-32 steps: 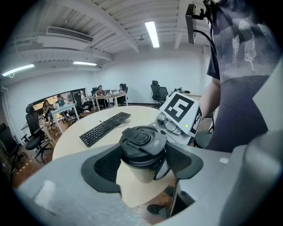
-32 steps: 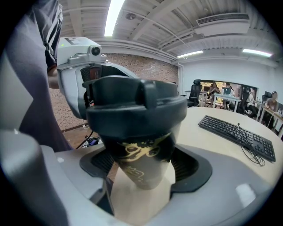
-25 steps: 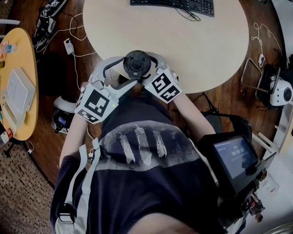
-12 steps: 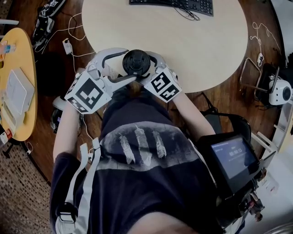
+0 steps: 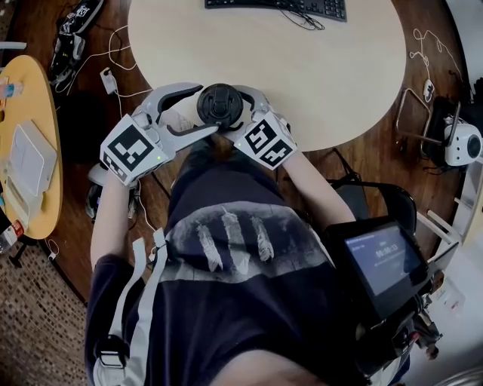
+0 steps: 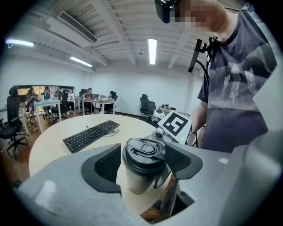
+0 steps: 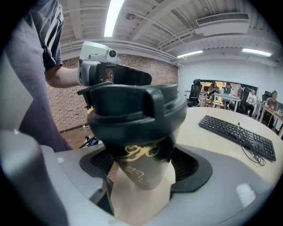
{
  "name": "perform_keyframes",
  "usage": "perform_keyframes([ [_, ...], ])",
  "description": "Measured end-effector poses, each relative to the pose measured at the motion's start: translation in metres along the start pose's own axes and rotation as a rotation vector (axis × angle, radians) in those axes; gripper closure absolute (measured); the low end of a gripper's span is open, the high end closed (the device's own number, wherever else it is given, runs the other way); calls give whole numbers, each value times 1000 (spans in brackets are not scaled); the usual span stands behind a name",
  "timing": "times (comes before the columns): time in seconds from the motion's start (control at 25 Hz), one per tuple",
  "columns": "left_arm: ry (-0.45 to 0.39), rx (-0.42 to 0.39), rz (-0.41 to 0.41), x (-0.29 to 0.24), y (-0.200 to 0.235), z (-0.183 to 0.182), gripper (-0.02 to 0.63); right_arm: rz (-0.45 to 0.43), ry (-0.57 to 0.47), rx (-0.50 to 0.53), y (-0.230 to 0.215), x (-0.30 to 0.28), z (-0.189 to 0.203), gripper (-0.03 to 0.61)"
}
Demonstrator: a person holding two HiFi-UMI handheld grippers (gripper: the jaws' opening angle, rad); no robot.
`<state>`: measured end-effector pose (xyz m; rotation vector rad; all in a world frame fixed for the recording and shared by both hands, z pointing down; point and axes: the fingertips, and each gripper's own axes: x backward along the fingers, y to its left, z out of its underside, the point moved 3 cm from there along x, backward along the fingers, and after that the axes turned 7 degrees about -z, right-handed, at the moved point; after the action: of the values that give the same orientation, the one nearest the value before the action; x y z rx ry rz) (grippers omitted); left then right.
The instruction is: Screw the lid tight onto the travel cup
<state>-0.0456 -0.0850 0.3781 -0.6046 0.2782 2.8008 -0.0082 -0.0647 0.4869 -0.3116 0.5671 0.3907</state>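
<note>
A paper travel cup (image 6: 136, 178) with a black lid (image 5: 219, 104) is held over the near edge of the round table (image 5: 324, 83). My left gripper (image 5: 207, 108) comes in from the left, its pads (image 6: 104, 167) on both sides of the lid (image 6: 143, 153). Its jaws have just closed a little further on the lid. My right gripper (image 5: 232, 114) comes from the right. It is shut on the cup's body (image 7: 142, 173) just under the lid (image 7: 135, 110). The cup stands upright.
A black keyboard (image 5: 281, 6) lies at the table's far side. A yellow side table (image 5: 34, 83) with small items stands at the left. Cables (image 5: 124, 75) lie on the wooden floor. A dark screen (image 5: 385, 260) sits at the lower right beside the person's body.
My left gripper has swung clockwise round the cup, its marker cube going up and to the left. The right gripper and the cup have kept their place.
</note>
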Motion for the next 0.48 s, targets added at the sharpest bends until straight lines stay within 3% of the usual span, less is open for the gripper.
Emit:
perform_keyframes([
  [0.12, -40, 40, 61, 9, -3, -13, 294, 2, 2, 0, 0, 0, 0, 184],
  [0.24, 8, 32, 139, 7, -11, -12, 290, -2, 8, -2, 1, 0, 0, 184],
  [0.36, 68, -58, 130, -3, -11, 3, 288, -2, 14, -3, 1, 0, 1, 184],
  [0.48, 44, -61, 100, -5, -9, 5, 291, 0, 8, -9, 0, -1, 0, 184],
])
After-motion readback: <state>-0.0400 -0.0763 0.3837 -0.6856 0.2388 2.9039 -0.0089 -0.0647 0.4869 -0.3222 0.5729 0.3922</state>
